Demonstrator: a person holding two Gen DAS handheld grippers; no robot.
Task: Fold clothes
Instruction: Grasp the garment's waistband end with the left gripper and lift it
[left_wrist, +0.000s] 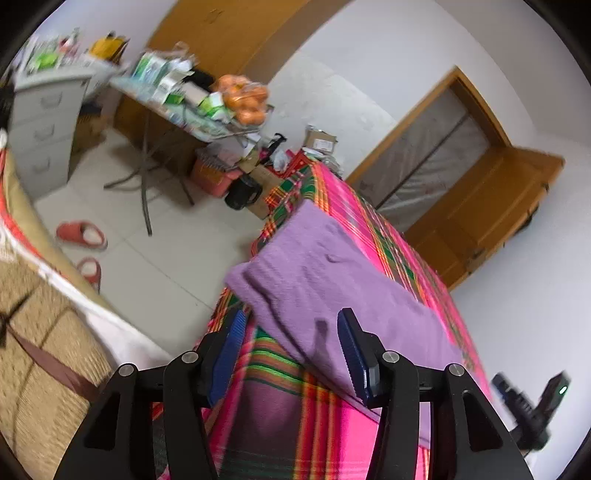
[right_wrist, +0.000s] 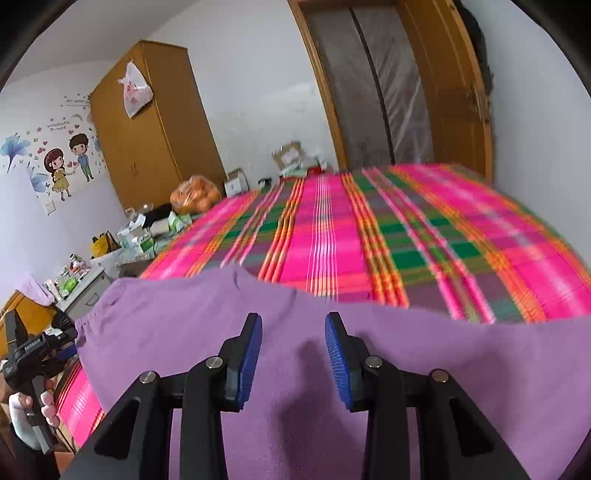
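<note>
A purple garment (right_wrist: 332, 369) lies spread flat along the near edge of a bed covered in a bright pink, green and orange plaid sheet (right_wrist: 369, 240). The right gripper (right_wrist: 293, 358) hangs just above the cloth, its two blue-padded fingers (right_wrist: 251, 362) spread apart with nothing between them, throwing a shadow on the fabric below. The left gripper (left_wrist: 291, 354) stands at the garment's end by the bed's corner, its fingers (left_wrist: 354, 362) likewise parted and empty; the cloth's edge (left_wrist: 332, 288) appears to sit under them, though motion blur makes contact hard to judge. A hand (right_wrist: 44, 406) grips the left tool's handle at the far left of the right-hand view. Beyond the bed, a wooden wardrobe (right_wrist: 147, 129) stands against the wall, a bag of oranges (right_wrist: 195, 195) sits on a cluttered folding table (left_wrist: 177, 110), and a pair of red slippers (left_wrist: 81, 236) rests on the tiled floor (left_wrist: 166, 266).
</note>
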